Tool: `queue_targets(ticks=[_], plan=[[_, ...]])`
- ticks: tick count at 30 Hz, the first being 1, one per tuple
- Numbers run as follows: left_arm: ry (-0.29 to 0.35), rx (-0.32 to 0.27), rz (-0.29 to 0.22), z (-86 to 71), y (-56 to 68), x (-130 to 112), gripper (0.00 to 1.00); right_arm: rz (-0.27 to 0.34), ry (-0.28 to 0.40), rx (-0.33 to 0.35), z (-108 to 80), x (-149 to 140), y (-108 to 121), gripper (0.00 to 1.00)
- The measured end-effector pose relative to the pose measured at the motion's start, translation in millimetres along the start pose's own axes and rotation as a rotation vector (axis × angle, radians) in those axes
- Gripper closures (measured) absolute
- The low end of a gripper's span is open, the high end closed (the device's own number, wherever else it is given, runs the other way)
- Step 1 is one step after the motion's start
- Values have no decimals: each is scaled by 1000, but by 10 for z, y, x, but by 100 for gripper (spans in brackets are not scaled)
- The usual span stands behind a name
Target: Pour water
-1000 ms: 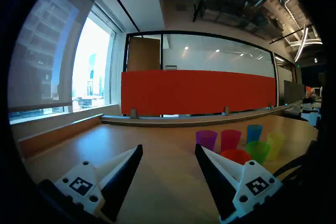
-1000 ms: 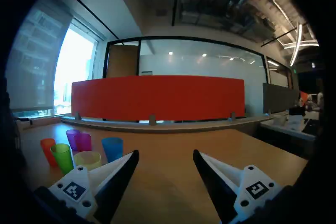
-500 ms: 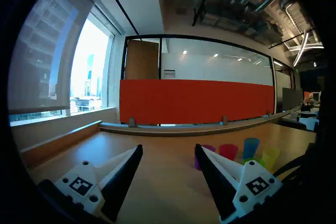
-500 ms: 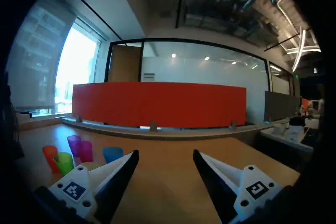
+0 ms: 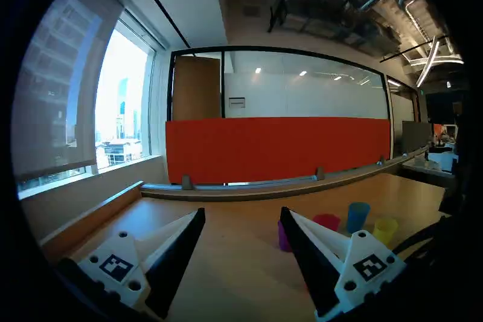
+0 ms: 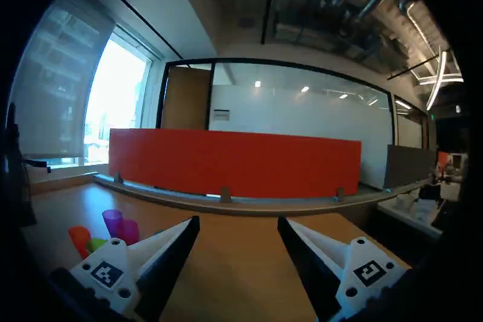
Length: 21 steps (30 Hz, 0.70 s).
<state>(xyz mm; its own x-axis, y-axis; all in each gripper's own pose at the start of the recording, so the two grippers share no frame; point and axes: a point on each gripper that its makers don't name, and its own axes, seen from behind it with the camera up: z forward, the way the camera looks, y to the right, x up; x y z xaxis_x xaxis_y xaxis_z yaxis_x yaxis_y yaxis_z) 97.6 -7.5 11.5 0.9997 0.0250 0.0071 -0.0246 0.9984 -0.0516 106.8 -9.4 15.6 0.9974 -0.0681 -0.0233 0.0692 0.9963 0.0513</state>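
Several coloured plastic cups stand grouped on a wooden table [image 5: 241,261]. In the left gripper view a purple cup [image 5: 282,237], a pink cup [image 5: 328,221], a blue cup [image 5: 357,215] and a yellow cup [image 5: 385,229] sit behind my left gripper's right finger. My left gripper [image 5: 241,220] is open, nothing between its fingers. In the right gripper view an orange cup [image 6: 80,240], a green cup [image 6: 95,244], a purple cup [image 6: 112,222] and a pink cup [image 6: 129,231] show at the lower left, partly hidden by the left finger. My right gripper [image 6: 237,228] is open and holds nothing.
A long red divider panel [image 5: 278,148] runs along the table's far edge, with a glass wall behind it. Large windows [image 5: 121,116] line the left side. Another desk with items [image 6: 422,207] stands at the right.
Both views have tilted upward, so the cups have dropped lower in each picture and are more hidden behind the fingers. Both grippers stay open.
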Motion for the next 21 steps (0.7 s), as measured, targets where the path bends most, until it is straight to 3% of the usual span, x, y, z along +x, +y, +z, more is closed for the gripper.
queue_targets(ticks=[9,21], plan=[[7,-21,27,19,-7,179,8,13,-2,2,29,148,26,0],[-40,-123,51,29,180,207,8,-16,-42,67,46,130,-70,0]])
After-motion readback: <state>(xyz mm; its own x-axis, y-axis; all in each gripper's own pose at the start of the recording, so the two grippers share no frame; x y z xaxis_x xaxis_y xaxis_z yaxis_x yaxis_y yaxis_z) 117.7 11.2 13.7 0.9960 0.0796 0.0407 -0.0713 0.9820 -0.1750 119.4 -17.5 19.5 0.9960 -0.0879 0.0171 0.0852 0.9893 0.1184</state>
